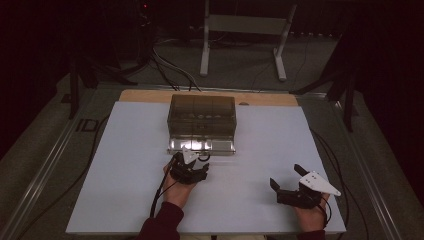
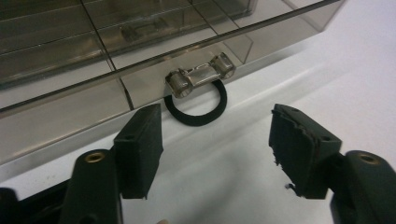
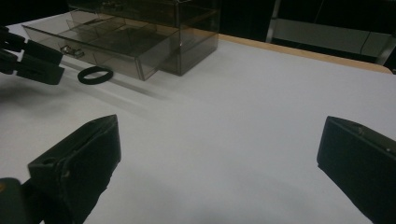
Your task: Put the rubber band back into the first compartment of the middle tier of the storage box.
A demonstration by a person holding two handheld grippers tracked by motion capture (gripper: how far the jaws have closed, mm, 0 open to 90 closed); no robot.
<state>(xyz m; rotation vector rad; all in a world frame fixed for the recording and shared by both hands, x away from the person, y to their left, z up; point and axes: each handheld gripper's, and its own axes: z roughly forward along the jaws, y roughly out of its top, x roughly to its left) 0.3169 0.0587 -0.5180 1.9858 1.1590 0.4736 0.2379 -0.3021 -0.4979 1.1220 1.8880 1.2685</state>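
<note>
Jaws apart, left gripper (image 1: 196, 159) level, facing black ring (image 2: 196, 106), drawer handle (image 2: 201, 74)

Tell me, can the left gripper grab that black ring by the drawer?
Probably yes. The left gripper has open jaws pointing at the black ring lying on the white table below the drawer's handle, nothing between.

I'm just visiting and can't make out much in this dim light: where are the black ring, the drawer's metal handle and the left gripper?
black ring (image 2: 196, 120): left gripper view, on its lower arc.
metal handle (image 2: 200, 75): left gripper view, on the middle of its bar.
left gripper (image 2: 215, 149): left gripper view, midway between its open jaws.
</note>
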